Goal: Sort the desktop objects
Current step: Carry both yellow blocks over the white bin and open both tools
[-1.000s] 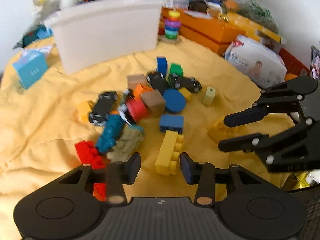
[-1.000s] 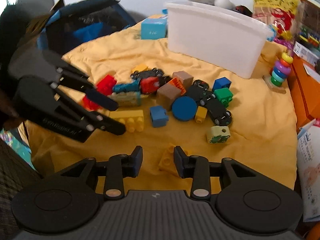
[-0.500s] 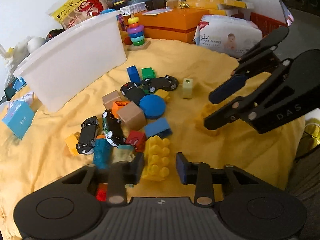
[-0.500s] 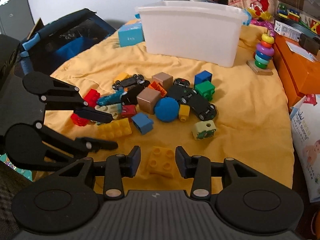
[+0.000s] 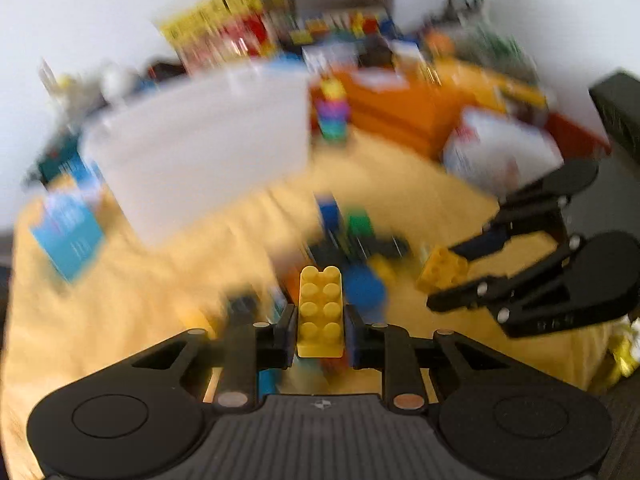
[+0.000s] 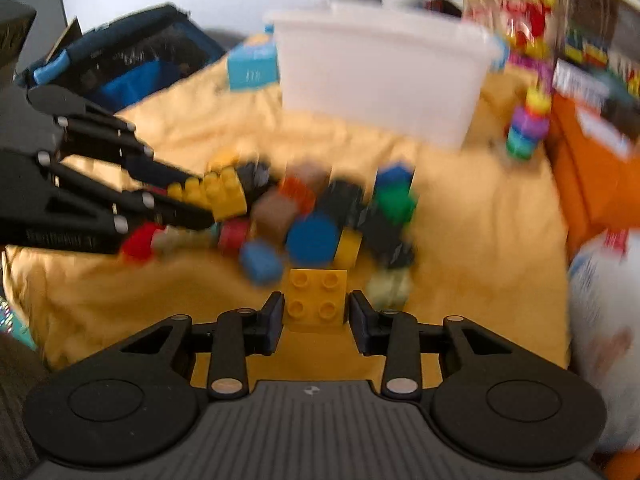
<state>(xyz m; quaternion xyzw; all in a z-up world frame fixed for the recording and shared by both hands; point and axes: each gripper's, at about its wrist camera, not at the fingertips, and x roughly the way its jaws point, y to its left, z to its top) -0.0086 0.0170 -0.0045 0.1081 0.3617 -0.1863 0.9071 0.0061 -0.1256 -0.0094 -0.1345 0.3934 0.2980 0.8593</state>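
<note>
A long yellow brick (image 5: 321,312) is gripped between the fingers of the left gripper (image 5: 320,334), which are closing on its sides; it is held clear of the yellow cloth (image 5: 120,300), studs up. A square yellow brick (image 6: 316,298) lies between the fingers of the right gripper (image 6: 316,322), which are closing too; small gaps are seen at the pads in the right wrist view, while in the left wrist view it seems carried off the cloth, so a firm grip cannot be told. The toy pile (image 6: 316,216) is spread on the cloth between the grippers; a white bin (image 6: 380,80) stands behind it; much is blurred.
</note>
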